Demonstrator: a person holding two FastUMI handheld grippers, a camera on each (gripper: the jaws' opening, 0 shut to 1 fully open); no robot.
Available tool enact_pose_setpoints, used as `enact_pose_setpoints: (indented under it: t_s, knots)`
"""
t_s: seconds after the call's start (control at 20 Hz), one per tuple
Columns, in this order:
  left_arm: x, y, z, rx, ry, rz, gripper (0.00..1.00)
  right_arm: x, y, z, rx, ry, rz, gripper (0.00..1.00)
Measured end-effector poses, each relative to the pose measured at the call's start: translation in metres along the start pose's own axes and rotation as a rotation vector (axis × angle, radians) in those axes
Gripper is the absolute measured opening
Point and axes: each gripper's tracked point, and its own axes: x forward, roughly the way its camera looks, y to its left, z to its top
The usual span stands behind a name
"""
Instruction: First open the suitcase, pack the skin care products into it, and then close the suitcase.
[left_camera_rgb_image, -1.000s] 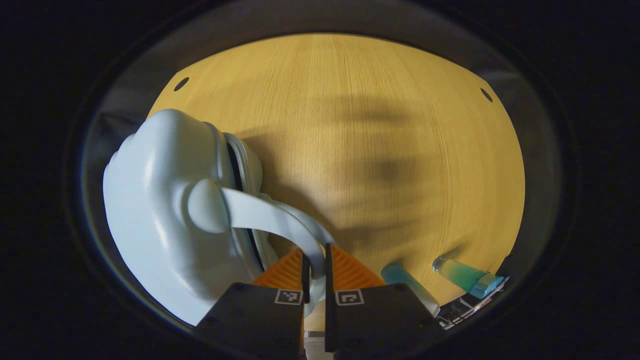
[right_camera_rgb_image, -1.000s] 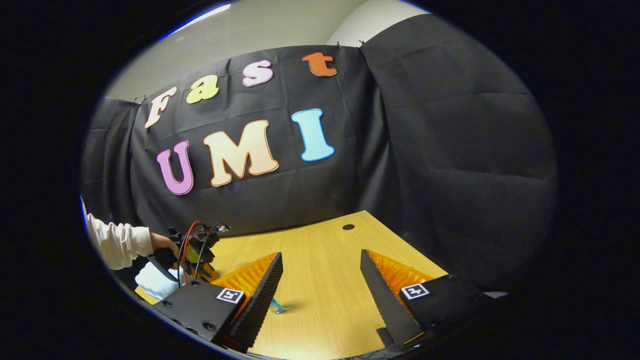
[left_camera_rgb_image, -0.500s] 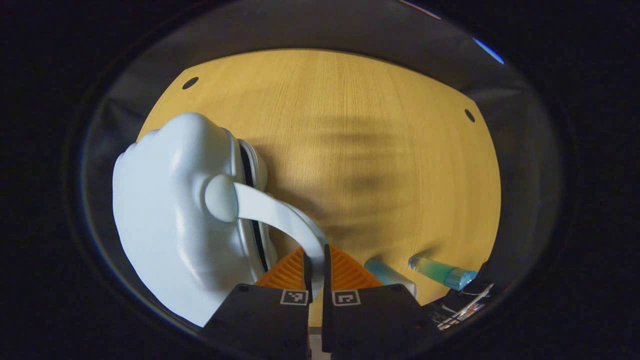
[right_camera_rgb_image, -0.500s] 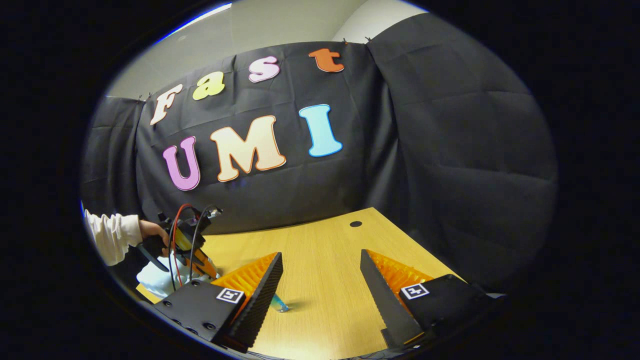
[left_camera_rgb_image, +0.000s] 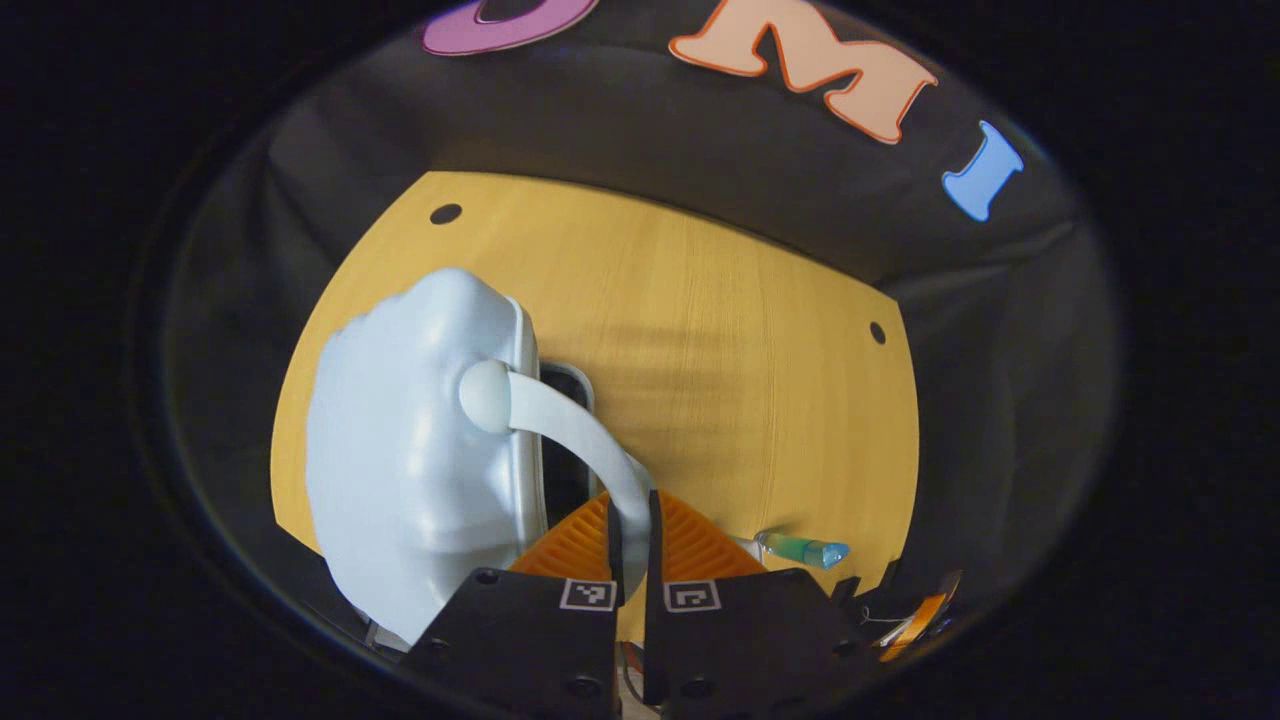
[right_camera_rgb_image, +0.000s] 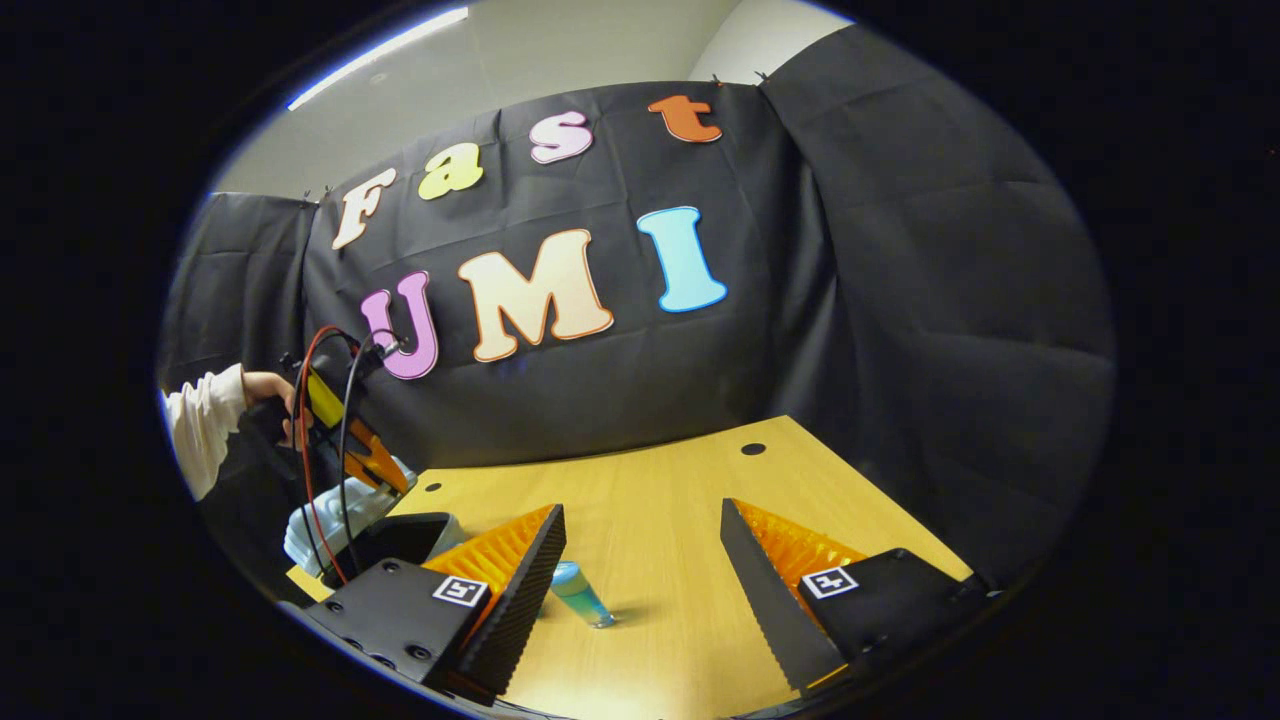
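Between the earlier frames and this one the left claw (left_camera_rgb_image: 630, 520) had risen and tipped back, drawing the suitcase (left_camera_rgb_image: 425, 470) lid up, so that a dark gap (left_camera_rgb_image: 560, 440) stood open along the zip edge. Its two fingers were pressed together on the pale handle strap (left_camera_rgb_image: 580, 435), which arched from a round boss on the shell down into the pinch. In the right gripper view the left claw (right_camera_rgb_image: 375, 462) showed farther off, held by a hand (right_camera_rgb_image: 270, 392) in a light sleeve, above the opened case (right_camera_rgb_image: 345, 520).

The right claw (right_camera_rgb_image: 640, 570) hung spread wide and empty over the worktop (right_camera_rgb_image: 680, 500). A blue-green tube (right_camera_rgb_image: 583, 592) lay just ahead of it, close to its left finger, long axis running roughly away from the camera. The right claw seemed the nearer one for the pick; the case lay off to its left.

The suitcase looked like smooth, glossy moulded plastic in pale blue, rounded and bulging. The tube (left_camera_rgb_image: 803, 549) appeared translucent and slender with a flat crimped end, likely soft and prone to rolling on the wood-grain worktop (left_camera_rgb_image: 700, 330).
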Motion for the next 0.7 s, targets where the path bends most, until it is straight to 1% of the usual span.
enact_pose_setpoints:
  t_s: [0.15,0.3,0.35,0.4,0.6,0.7]
  knots:
    - [-0.045,0.030,0.023,-0.018,-0.076,0.010,0.03,0.005,0.016,0.000,-0.008,-0.002,0.035,0.98]
    - [-0.084,0.074,0.037,-0.037,-0.142,0.049,0.03,0.010,0.031,0.002,-0.010,-0.011,0.064,0.98]
    - [-0.096,0.089,0.041,-0.043,-0.161,0.067,0.03,0.012,0.036,0.001,-0.008,-0.008,0.073,0.94]
    - [-0.106,0.104,0.044,-0.045,-0.181,0.086,0.03,0.012,0.041,-0.001,-0.007,-0.006,0.079,0.98]
    - [-0.136,0.171,0.049,-0.032,-0.225,0.194,0.03,0.015,0.061,-0.005,-0.018,-0.005,0.092,0.98]
    - [-0.145,0.206,0.053,-0.027,-0.259,0.262,0.03,0.017,0.072,-0.008,-0.018,0.000,0.100,0.98]
